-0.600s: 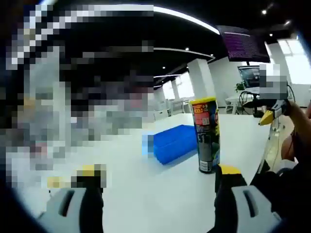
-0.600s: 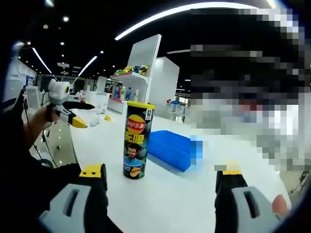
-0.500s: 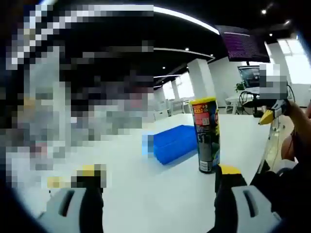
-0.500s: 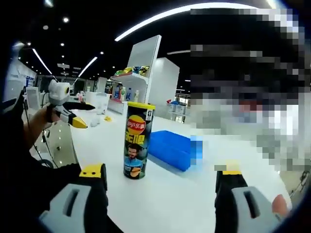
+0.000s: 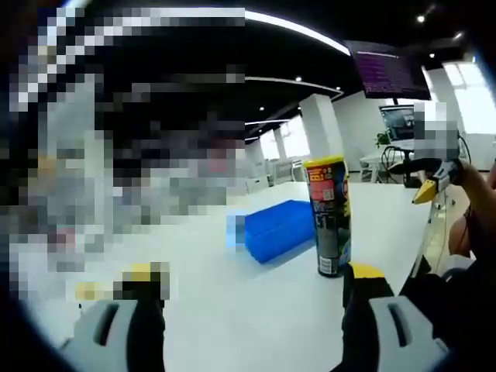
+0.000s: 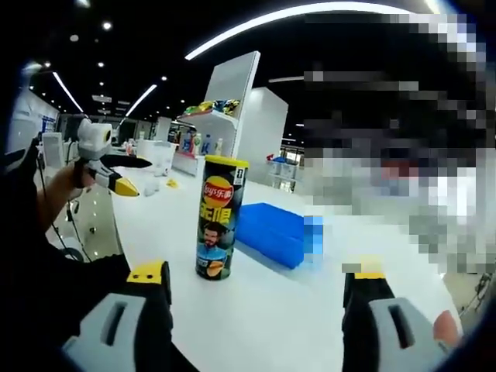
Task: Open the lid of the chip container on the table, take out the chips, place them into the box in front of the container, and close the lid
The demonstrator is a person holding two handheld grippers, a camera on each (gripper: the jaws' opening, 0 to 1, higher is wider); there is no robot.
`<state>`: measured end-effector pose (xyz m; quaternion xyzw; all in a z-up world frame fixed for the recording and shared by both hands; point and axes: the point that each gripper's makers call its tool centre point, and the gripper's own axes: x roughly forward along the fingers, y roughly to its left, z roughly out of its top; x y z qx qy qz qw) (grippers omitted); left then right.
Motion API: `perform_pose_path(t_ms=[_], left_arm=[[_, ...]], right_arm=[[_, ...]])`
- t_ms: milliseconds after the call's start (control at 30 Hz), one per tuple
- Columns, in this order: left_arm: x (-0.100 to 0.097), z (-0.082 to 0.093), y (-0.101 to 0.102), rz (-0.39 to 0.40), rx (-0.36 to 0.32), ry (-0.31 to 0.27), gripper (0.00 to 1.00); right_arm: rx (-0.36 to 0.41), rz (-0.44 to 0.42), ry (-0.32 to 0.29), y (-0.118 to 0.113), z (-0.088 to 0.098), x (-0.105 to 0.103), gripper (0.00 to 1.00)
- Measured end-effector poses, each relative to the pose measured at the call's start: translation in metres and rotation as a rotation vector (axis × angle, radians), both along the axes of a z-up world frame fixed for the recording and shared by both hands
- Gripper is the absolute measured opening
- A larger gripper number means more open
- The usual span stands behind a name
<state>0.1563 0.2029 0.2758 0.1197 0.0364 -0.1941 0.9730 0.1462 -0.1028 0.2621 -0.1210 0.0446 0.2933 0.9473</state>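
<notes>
I hold both grippers spread wide and empty above the white table (image 6: 256, 310), with nothing yet touched: the opening step is in hand, and the lid (image 6: 225, 161) is not off. The can (image 6: 216, 218) stands upright near the table's middle, a tall cylinder with a glossy printed wrap, dark below and yellow at the rim, capped by a flat yellow lid. Just behind it lies the box (image 6: 271, 233), a low blue rectangular bin, plastic by the look of it, apart from the can, though from here I cannot tell by how much.

In the left gripper view the can (image 5: 328, 216) sits right of centre, the box (image 5: 280, 228) beside it, and my right gripper (image 5: 428, 186) hangs off to the side, yellow-tipped. In the right gripper view my left gripper (image 6: 116, 174) hovers likewise, well clear of the can.

My judgement: next I steady the can's body with one gripper and pinch the lid's thin edge with the other (the slick wrap may slip, and the tall can may tip).
</notes>
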Motion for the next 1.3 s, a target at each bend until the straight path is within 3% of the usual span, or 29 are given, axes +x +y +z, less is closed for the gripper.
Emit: perform_pose_path(t_ms=[433, 567, 933, 1000, 1033, 1100, 1233, 1300], left_arm=[[0.001, -0.003, -0.007, -0.038, -0.018, 0.002, 0.95], [0.000, -0.003, -0.016, -0.071, -0.046, 0.011, 0.95], [0.006, -0.009, -0.050, -0.189, -0.040, 0.015, 0.95], [0.009, -0.008, -0.062, -0.232, -0.047, 0.001, 0.95], [0.011, 0.002, -0.070, -0.262, -0.068, -0.057, 0.94], [0.007, 0.014, -0.085, -0.332, -0.125, -0.113, 0.88], [0.005, 0.017, -0.113, -0.486, -0.242, -0.066, 0.93], [0.010, 0.013, -0.122, -0.538, -0.249, -0.063, 0.95]], right_arm=[[-0.026, -0.015, -0.006, -0.004, -0.002, 0.001, 0.85], [-0.034, -0.016, -0.021, -0.004, -0.002, -0.001, 0.85], [-0.041, -0.010, -0.006, 0.001, -0.009, 0.002, 0.84], [-0.047, -0.006, -0.006, 0.003, -0.009, 0.001, 0.84], [-0.052, -0.005, -0.005, 0.003, -0.010, 0.001, 0.84], [-0.057, -0.004, -0.004, 0.003, -0.010, 0.000, 0.84], [-0.057, -0.010, -0.007, 0.000, -0.009, -0.001, 0.84], [-0.059, -0.012, -0.010, -0.001, -0.009, -0.002, 0.83]])
